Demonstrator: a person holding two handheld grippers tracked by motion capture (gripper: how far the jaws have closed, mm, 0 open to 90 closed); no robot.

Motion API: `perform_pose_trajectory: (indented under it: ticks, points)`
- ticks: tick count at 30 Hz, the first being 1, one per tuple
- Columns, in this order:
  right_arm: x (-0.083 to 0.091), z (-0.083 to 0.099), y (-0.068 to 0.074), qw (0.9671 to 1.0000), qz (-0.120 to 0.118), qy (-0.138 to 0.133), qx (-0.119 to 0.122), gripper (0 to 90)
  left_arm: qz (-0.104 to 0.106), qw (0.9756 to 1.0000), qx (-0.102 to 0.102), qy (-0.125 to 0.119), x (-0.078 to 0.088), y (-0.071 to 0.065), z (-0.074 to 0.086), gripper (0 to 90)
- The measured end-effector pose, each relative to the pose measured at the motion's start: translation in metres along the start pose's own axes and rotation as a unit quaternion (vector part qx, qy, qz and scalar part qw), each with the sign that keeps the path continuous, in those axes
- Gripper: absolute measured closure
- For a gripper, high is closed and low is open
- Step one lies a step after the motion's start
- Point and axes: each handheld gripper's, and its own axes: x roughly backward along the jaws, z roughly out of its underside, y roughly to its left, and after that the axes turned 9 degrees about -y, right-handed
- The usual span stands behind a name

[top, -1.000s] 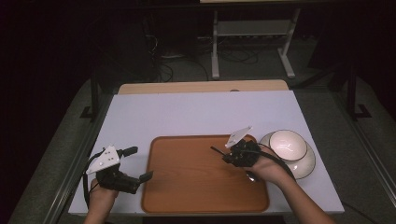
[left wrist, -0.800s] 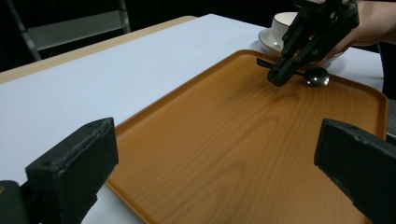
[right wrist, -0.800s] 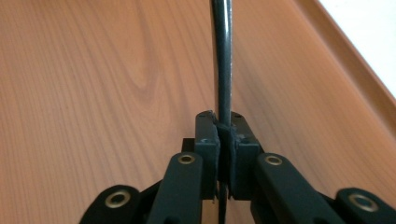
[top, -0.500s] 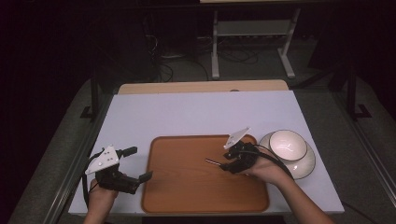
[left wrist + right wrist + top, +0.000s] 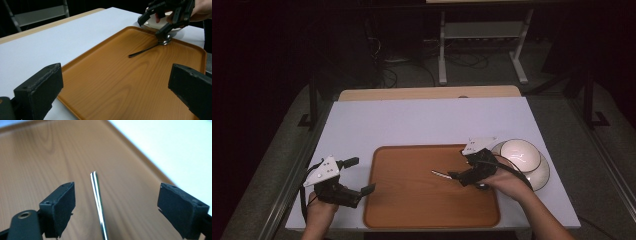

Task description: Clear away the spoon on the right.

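While the spoon (image 5: 447,175) lay flat on the wooden tray (image 5: 412,210), R gripper (image 5: 468,176) fingers had just been opening, wide apart w/ handle between, untouched; bowl (image 5: 524,157) just beside it on tabletop (image 5: 422,120); L gripper (image 5: 359,176) fingers spread, empty.

No text, label, brand, number or sign can be read anywhere in these views. The orange-brown wooden tray (image 5: 432,200), the pale white tabletop (image 5: 422,120) and the white round bowl with a dark rim (image 5: 524,157) bear plain surfaces without markings. The grey three-cornered plates on the grippers carry small dark dots, too small to read as characters.
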Motion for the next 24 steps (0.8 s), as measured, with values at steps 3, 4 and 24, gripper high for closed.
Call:
perform_pose_trajectory:
  ticks: [3,4,24]
  points:
    - [0.008,-0.001,-0.001,0.9997,0.01,-0.023,-0.005,13.8,0.001,1.0,0.001,0.0,0.0,0.0,0.0,0.0]
    - [0.013,-0.002,-0.001,0.9993,0.014,-0.033,-0.007,13.8,0.001,1.0,0.0,0.0,0.0,-0.001,0.0,0.0]
    - [0.085,0.01,-0.008,0.9841,0.043,-0.168,-0.037,13.9,0.005,0.9999,-0.004,-0.012,0.003,-0.001,-0.001,0.0]
